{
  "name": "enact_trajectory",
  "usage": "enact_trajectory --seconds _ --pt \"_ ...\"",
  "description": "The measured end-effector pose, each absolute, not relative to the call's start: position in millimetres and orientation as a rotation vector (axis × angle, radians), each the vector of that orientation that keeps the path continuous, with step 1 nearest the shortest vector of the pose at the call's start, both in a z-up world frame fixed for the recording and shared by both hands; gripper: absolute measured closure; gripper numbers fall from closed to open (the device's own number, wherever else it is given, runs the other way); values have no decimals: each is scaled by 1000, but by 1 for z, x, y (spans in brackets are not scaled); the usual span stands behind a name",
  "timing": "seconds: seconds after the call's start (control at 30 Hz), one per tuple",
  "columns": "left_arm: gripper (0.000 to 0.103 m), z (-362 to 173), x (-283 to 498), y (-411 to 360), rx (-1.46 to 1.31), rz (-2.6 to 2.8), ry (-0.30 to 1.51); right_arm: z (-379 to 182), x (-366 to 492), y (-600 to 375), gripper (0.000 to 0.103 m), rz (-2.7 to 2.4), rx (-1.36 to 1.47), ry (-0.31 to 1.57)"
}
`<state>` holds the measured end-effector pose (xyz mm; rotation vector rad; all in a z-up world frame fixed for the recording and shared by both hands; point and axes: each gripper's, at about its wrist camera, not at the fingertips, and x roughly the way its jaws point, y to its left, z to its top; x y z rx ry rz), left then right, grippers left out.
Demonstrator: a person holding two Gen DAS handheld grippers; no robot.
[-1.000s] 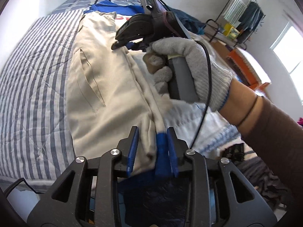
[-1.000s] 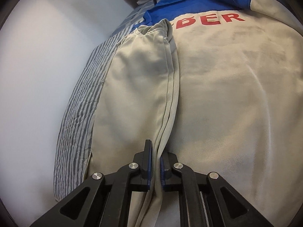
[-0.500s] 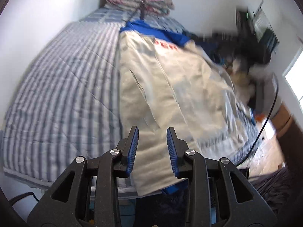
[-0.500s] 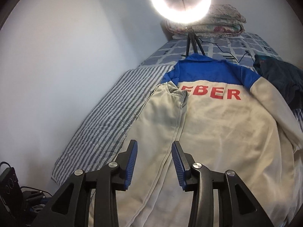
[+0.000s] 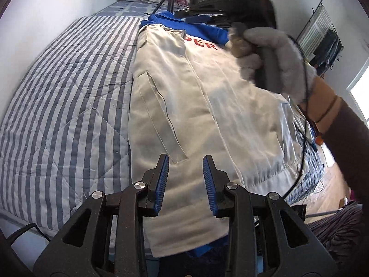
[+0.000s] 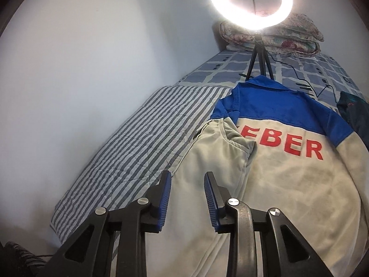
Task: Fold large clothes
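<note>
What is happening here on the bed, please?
A person is folding a large beige and blue jacket spread face down on a striped bed cover. One side panel is already folded over onto the back, partly covering the red lettering. Neither tool holds cloth now: the left gripper hangs open above the lower edge, and the right gripper, in a gloved hand, is lifted clear, its jaws closing on nothing. A lit ring light stands at the head of the bed.

Jacket [image 6: 288, 184] beige, blue yoke, red lettering; quilt [image 5: 64, 106] grey-white striped.
</note>
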<state>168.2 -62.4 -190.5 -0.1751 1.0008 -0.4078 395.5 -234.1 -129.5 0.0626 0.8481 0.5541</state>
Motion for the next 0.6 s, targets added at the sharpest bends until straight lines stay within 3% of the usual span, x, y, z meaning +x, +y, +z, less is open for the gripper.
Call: enact_trajectory --seconds 0.27,0.43,0.6 --pt "73 -202 180 -66 -178 -434 1026 -188 446 -187 79 566 32 907" --pt "73 -237 181 -76 -161 -473 1161 -227 458 -179 83 486 -76 978" --pt "73 -246 174 -79 -118 -480 1149 -224 455 -176 83 456 -103 981"
